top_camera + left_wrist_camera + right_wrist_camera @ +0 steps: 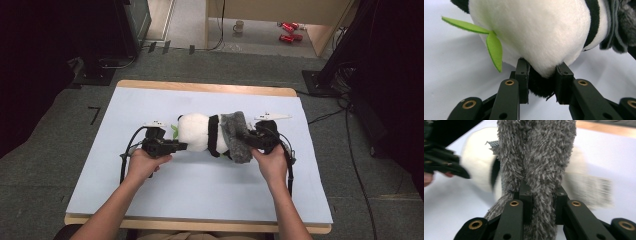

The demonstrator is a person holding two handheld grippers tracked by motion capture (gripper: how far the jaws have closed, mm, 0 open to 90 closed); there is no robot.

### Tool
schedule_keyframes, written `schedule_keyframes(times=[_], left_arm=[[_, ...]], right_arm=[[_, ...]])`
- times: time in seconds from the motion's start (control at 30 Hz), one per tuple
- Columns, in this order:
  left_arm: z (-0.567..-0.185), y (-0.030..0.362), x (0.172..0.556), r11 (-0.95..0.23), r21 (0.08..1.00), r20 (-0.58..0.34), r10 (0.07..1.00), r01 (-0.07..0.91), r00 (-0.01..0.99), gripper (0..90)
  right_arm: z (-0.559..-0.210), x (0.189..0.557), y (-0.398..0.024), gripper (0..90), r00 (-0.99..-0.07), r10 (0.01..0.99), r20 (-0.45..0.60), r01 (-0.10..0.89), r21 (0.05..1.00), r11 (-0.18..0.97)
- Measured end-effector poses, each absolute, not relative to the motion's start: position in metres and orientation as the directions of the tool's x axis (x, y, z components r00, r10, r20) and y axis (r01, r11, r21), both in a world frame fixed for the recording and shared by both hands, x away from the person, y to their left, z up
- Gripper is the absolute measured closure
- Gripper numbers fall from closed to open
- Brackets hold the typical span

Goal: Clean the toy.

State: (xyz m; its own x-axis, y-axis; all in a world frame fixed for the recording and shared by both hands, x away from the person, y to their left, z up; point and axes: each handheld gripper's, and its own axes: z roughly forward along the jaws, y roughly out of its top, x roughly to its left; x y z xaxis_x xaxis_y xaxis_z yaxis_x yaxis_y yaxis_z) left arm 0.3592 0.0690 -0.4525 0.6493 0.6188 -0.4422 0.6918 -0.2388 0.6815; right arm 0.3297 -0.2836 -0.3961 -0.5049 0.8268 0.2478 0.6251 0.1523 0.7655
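Pinching a dark limb of the plush panda (534,35), the left gripper (541,85) has its jaws pressed into the fur from both sides. Right gripper (541,205) is clamped on a fold of the shaggy grey cloth (536,157), which is draped over the panda's right end in the high view. Panda lies on its side mid-table on the pale blue table cover (165,195), green felt leaves (486,40) pointing away from the cloth.

Judgement: the step looks like drawing the cloth across the toy. To do it well, keep the left hold firm as the anchor, pull the cloth low and level, slowly, so the pile does not snag or drag the panda. A paper tag (591,190) behind the cloth could catch; watch it.
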Motion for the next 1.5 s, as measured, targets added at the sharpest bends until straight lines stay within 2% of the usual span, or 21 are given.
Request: schedule_keyframes(times=[0.17, 0.4, 0.57, 0.7, 0.77, 0.87, 1.03, 1.17, 1.27, 1.5], left_arm=[[-0.455, 0.071, 0.361, -0.218, 0.651, -0.500, 0.597, 0.727, 0.627, 70.8], [-0.451, 0.067, 0.354, -0.247, 0.691, -0.443, 0.597, 0.679, 0.668, 71.2], [-0.445, 0.067, 0.341, -0.269, 0.678, -0.447, 0.588, 0.684, 0.674, 71.1], [-0.440, 0.067, 0.328, -0.290, 0.686, -0.424, 0.585, 0.667, 0.691, 71.0], [-0.443, 0.066, 0.327, -0.293, 0.692, -0.414, 0.587, 0.660, 0.696, 70.2], [-0.447, 0.064, 0.328, -0.300, 0.707, -0.382, 0.600, 0.641, 0.703, 65.7], [-0.446, 0.065, 0.327, -0.328, 0.719, -0.330, 0.615, 0.613, 0.716, 53.2], [-0.442, 0.077, 0.328, -0.266, 0.777, -0.329, 0.602, 0.571, 0.728, 45.4], [-0.438, 0.085, 0.329, -0.223, 0.807, -0.340, 0.582, 0.547, 0.739, 41.4], [-0.439, 0.082, 0.333, -0.269, 0.847, -0.255, 0.553, 0.459, 0.793, 35.8]], right_arm=[[-0.386, 0.328, -0.291, 77.7, -0.503, 0.807, 0.310, 0.627, 0.773, 0.094], [-0.367, 0.317, -0.268, 77.6, -0.596, 0.733, 0.329, 0.581, 0.807, 0.110], [-0.377, 0.314, -0.247, 77.5, -0.629, 0.699, 0.341, 0.614, 0.769, 0.178], [-0.388, 0.313, -0.248, 77.4, -0.620, 0.713, 0.328, 0.639, 0.738, 0.216], [-0.392, 0.314, -0.253, 77.4, -0.613, 0.712, 0.343, 0.645, 0.738, 0.200], [-0.396, 0.317, -0.255, 77.4, -0.601, 0.719, 0.349, 0.648, 0.740, 0.182], [-0.400, 0.323, -0.252, 77.4, -0.599, 0.729, 0.332, 0.634, 0.752, 0.179], [-0.400, 0.330, -0.253, 77.4, -0.593, 0.738, 0.322, 0.632, 0.754, 0.179], [-0.400, 0.334, -0.249, 77.4, -0.592, 0.739, 0.321, 0.629, 0.758, 0.174], [-0.394, 0.344, -0.243, 77.1, -0.594, 0.742, 0.311, 0.618, 0.767, 0.173]])
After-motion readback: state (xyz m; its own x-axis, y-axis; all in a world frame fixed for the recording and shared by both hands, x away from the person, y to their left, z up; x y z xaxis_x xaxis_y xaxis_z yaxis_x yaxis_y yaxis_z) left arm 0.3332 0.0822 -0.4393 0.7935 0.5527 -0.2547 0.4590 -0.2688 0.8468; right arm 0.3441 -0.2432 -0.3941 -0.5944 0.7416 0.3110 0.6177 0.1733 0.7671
